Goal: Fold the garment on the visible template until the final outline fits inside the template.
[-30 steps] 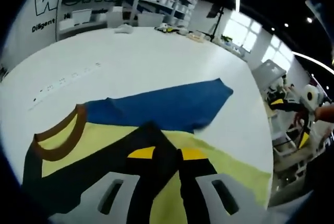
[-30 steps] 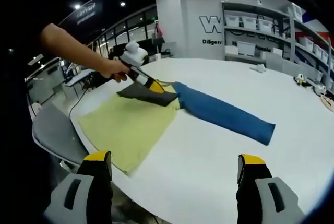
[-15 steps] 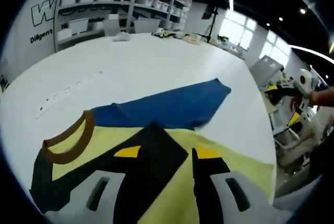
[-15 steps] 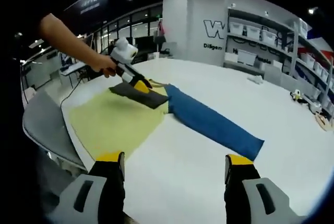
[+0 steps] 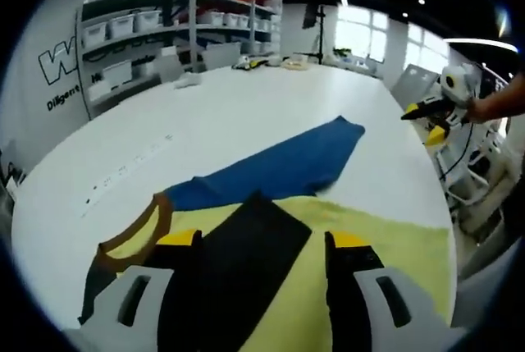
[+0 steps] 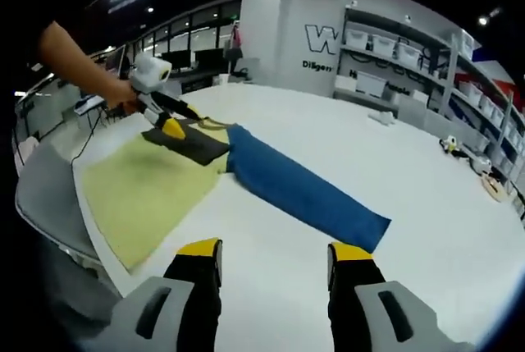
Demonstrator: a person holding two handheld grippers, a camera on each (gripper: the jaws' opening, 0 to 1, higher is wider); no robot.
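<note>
The garment lies flat on the white table (image 5: 246,106). It has a yellow body (image 5: 394,245), a brown collar (image 5: 135,233), a blue sleeve (image 5: 283,163) stretched out sideways and a black sleeve (image 5: 246,262) folded over the body. My left gripper (image 5: 261,241) is open, its jaws straddling the black sleeve just above it. My right gripper (image 6: 275,251) is open over bare table, short of the blue sleeve (image 6: 303,192). The right gripper view also has the yellow body (image 6: 139,188), the black sleeve (image 6: 193,145) and the left gripper (image 6: 171,125) in a person's hand.
A row of small marks (image 5: 127,171) runs across the table beyond the collar. Loose items (image 5: 267,61) sit at the far rim. A grey chair (image 6: 45,204) stands at the table edge by the yellow body. Shelves with bins (image 6: 394,48) line the back wall.
The left jaws have spread wide and the black sleeve has dropped out of them, flat onto the yellow body. The right jaws have narrowed somewhat. Both cameras have shifted.
</note>
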